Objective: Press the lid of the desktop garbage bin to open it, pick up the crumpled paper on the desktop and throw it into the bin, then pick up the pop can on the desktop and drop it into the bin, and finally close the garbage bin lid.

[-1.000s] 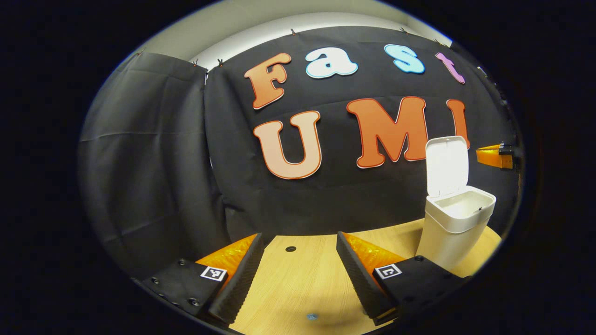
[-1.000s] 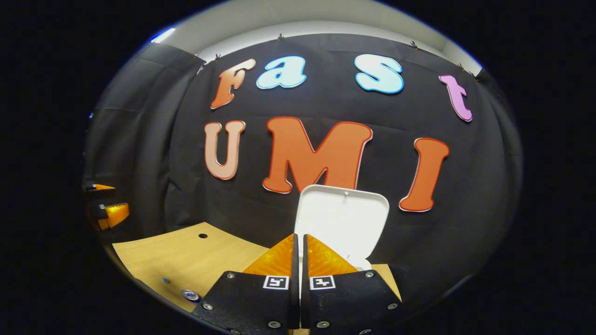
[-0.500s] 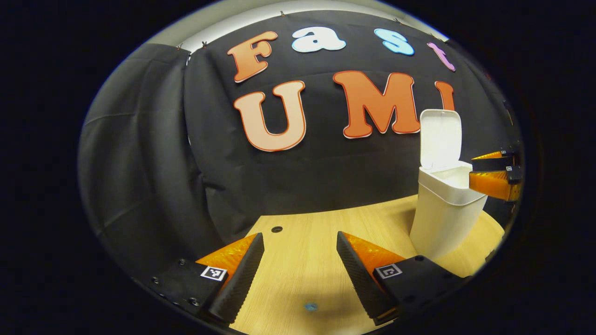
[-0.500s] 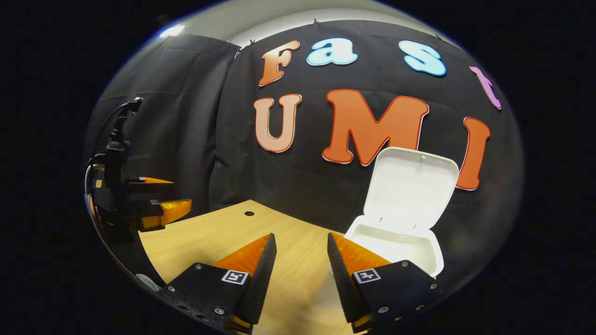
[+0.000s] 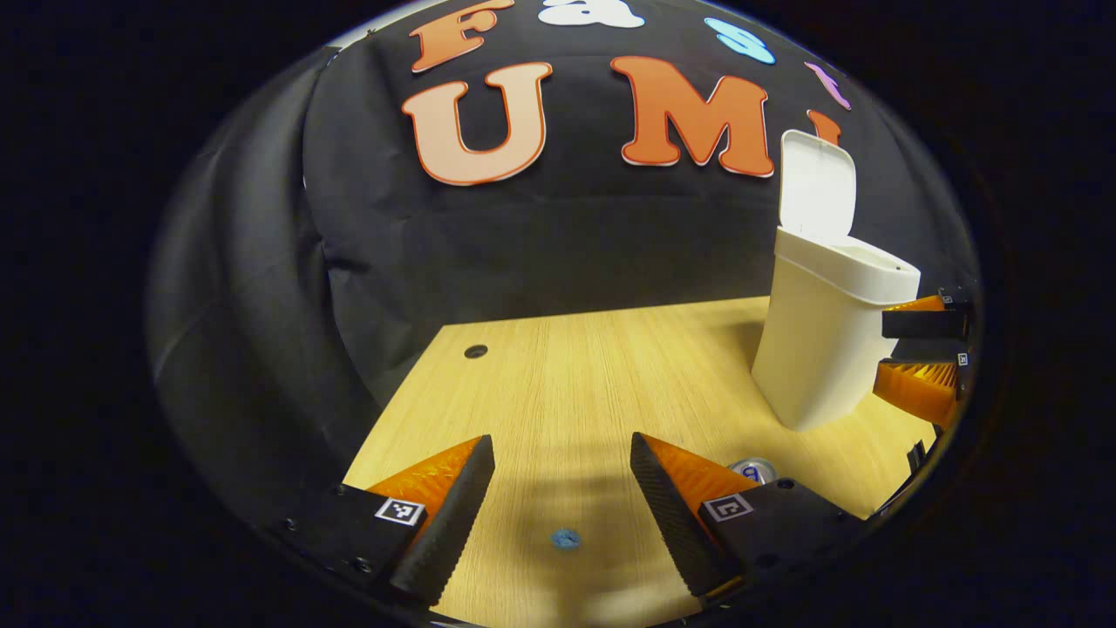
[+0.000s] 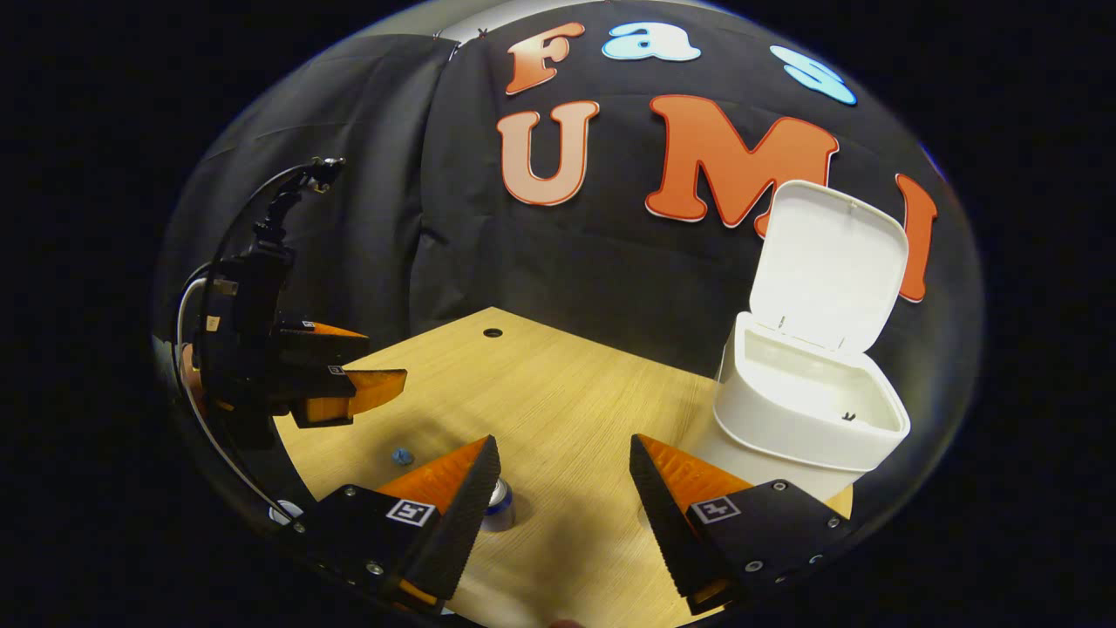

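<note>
The white garbage bin (image 5: 819, 349) stands on the wooden table with its lid (image 5: 815, 187) swung up. In the right gripper view the bin (image 6: 802, 419) is just right of my fingers, its lid (image 6: 828, 266) upright and its inside in view. My left gripper (image 5: 562, 515) is open above the table, with nothing between its fingers. The pop can (image 5: 751, 471) peeks out behind its right finger. My right gripper (image 6: 562, 510) is open too, and the pop can (image 6: 500, 508) lies by its left finger. The right gripper (image 5: 898, 353) hovers beside the bin; the left gripper (image 6: 384, 358) is at far left.
A small blue spot (image 5: 565, 538) marks the table between my left fingers, also the blue spot (image 6: 401, 455) left of the can. A round hole (image 5: 475, 351) sits near the table's far edge. Black cloth closes the back and left side.
My right gripper has gone from shut to open and swung left of the bin. Both views have tipped down toward the table, bringing the pop can into sight. The lid stays up.
</note>
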